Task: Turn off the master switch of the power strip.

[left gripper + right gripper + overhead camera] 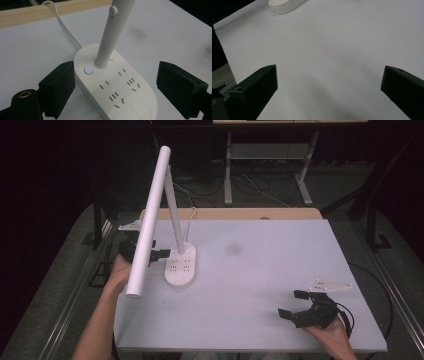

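White desk lamp (180, 266) at nine o'clock on the tabletop (280, 270) (blue button (89, 70) lit). Left tongs (116, 85) spread wide, straddling its base — right tongs (292, 304) at five o'clock, parted, gripping nothing.

We see both forearms bare, no sleeves in the high view. Each hand carries a black two-jaw tool: the left gripper (161, 253) and the right gripper (292, 304), each topped by a grey three-cornered plate. Our left gripper view shows blocky matte jaws and a brass-ringed hole; our right gripper view shows small holes, perhaps screw holes. A black cable loops behind the right gripper.
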### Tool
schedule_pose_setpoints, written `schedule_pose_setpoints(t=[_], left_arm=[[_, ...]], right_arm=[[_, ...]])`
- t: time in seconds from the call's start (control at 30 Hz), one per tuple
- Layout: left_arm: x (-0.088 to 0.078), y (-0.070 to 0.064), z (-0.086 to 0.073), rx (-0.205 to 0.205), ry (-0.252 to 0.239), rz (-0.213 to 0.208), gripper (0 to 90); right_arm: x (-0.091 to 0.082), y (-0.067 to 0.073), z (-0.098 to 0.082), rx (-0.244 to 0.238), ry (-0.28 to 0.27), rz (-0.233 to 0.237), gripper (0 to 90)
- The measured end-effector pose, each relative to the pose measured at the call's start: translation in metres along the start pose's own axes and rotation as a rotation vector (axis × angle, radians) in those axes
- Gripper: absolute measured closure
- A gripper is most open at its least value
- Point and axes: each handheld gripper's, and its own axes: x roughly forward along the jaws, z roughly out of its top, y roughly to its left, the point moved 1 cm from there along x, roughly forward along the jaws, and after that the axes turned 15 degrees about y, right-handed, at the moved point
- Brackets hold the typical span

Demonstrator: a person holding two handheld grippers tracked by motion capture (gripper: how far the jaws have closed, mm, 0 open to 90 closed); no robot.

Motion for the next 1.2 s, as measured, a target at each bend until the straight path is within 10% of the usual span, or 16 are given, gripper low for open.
schedule_pose_setpoints(t=[1.2], left_arm=[[0.034,0.03,0.01,-0.039,0.038,0.032,52.5]], right_arm=[[0.002,-0.002,-0.002,-0.002,0.026,-0.004,0.3]])
